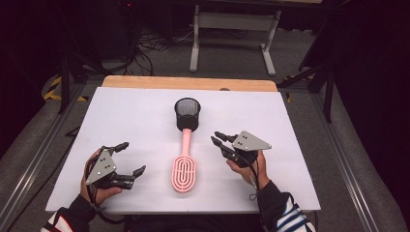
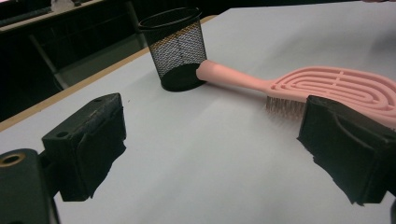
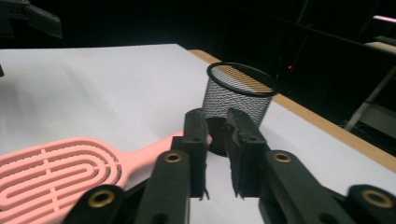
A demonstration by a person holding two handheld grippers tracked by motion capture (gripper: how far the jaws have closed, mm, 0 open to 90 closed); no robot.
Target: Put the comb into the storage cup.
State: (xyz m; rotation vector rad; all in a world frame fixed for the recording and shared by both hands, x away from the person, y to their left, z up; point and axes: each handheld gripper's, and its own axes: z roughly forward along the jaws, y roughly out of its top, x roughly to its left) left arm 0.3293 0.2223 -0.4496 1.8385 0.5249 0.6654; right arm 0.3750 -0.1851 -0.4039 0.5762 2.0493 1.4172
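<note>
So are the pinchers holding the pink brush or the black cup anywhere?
No, nothing is held. The left gripper stands open, the right gripper nearly closed on air, the brush and cup untouched.

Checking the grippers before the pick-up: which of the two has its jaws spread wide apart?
The left gripper: wide gap between its jaws. The right gripper's jaws stand nearly together.

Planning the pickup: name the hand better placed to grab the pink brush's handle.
Right, probably: the right gripper points at the pink plastic hairbrush handle beside the black mesh cup; the left gripper sits by the head.
</note>
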